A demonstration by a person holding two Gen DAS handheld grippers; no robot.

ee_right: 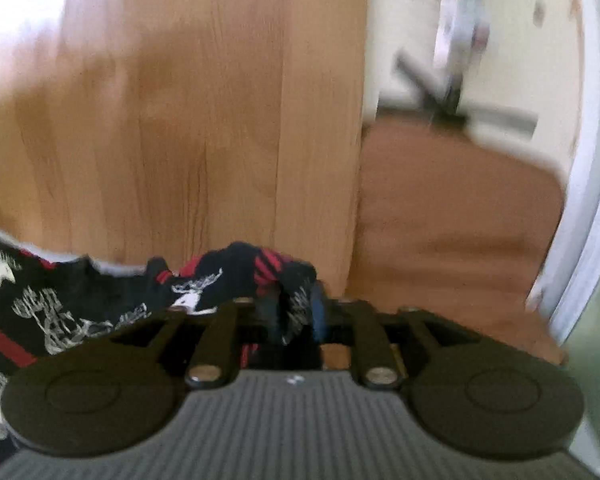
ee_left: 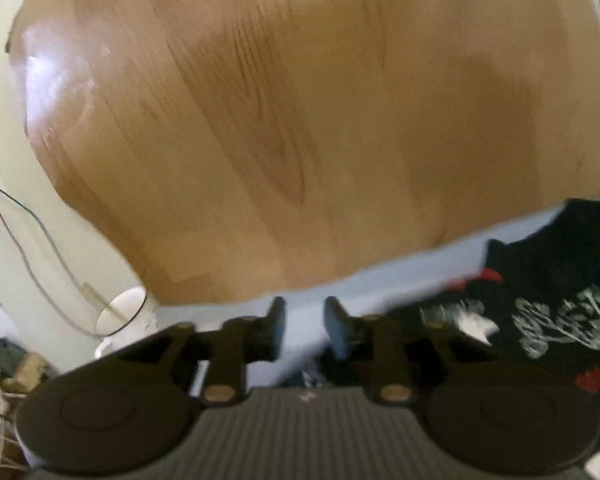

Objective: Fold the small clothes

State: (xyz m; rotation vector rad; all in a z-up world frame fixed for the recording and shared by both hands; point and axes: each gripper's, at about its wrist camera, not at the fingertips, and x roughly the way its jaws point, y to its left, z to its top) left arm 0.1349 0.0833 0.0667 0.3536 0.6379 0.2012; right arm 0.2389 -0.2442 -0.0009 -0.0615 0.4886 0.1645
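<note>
Black tongs (ee_right: pixel 294 304) tilt downward over garment (ee_right: pixel 80 300).

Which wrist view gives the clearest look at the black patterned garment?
The right wrist view: the black patterned garment fills its lower left, and a bunched part lies between the right gripper fingers. The left wrist view shows only a blurred part at its right edge.

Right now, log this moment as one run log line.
task: fold small clothes | left gripper: open over pale fabric | right gripper: open, black patterned garment between jaws | wooden table
</note>
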